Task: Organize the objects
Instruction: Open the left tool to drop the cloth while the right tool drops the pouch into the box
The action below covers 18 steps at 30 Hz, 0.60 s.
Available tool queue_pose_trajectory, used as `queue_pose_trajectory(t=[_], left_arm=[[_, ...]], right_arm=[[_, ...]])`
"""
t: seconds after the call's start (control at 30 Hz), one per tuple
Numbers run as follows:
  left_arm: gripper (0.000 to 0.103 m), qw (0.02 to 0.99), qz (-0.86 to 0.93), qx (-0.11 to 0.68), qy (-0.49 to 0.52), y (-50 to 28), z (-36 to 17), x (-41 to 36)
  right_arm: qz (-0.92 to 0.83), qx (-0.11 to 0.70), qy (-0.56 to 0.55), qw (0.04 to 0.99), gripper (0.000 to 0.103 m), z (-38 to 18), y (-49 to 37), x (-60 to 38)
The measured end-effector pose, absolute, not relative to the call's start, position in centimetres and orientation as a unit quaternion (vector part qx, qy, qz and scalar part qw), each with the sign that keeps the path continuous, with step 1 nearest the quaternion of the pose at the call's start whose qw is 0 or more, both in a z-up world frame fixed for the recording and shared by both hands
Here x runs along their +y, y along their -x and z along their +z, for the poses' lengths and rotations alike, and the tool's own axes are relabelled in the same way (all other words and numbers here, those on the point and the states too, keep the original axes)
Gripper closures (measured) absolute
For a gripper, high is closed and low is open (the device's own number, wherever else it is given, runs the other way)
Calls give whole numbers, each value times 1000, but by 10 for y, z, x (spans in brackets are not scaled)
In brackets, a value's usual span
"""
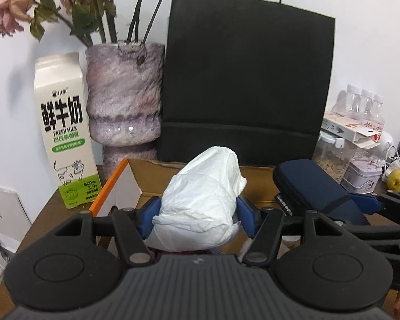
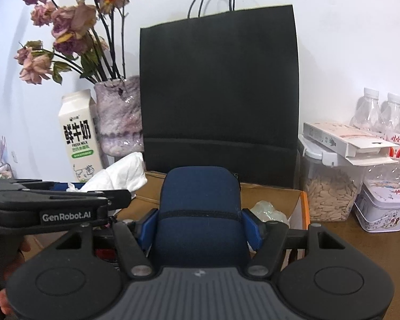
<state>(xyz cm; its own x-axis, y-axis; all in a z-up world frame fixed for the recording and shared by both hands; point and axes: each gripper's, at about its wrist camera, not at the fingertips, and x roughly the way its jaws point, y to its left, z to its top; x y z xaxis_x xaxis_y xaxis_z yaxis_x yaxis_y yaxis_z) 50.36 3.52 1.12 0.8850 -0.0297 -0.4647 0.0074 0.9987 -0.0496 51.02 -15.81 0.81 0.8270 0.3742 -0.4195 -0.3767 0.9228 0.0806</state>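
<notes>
midway, i judge: left gripper (image 1: 197,213) clamped on a white tissue wad (image 1: 202,200), right gripper (image 2: 200,226) clamped on a navy pouch (image 2: 200,213), both over the open cardboard box (image 2: 269,194) near the desk's back edge, neither dropped in yet.

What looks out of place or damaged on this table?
The flowers in the furry vase are wilted and drooping. The flat white box lies tilted atop the seed jar, its end flap open.

Matte black plastic throughout. Ribbed grey housing at 6 o'clock, small pale mark at its centre. Round black discs at 5 and 7 o'clock. Angled linkage bars, silver rivets at the pivots. Blue pads (image 1: 246,214) on the left gripper (image 1: 197,213); same on the right gripper (image 2: 200,222). White "GenRobot.AI" lettering at 9 o'clock, right view.
</notes>
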Motion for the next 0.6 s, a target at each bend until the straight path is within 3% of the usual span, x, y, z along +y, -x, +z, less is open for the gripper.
queue_pose_trajectory(t=[0.03,0.1,0.17,0.2,0.23,0.3,0.6], left_arm=[[38,970,-6,242,26,-505,10,37],[20,970,0,241,31,-506,8,40],[9,971,12,236,27,-505,7,40],[3,972,16,234,25,-505,6,40],[0,973,25,229,24,-505,6,40],[0,973,26,227,21,-505,5,41],[0,973,29,230,22,-504,5,41]], right_arm=[[195,222,2,955,38,6,-511,-158],[193,225,3,955,38,4,-512,-158],[191,228,5,955,35,2,-513,-158],[188,225,5,956,30,2,-513,-158],[183,222,6,958,17,2,-512,-158],[174,221,8,960,0,2,-513,-160],[163,233,15,959,0,-4,-515,-160]])
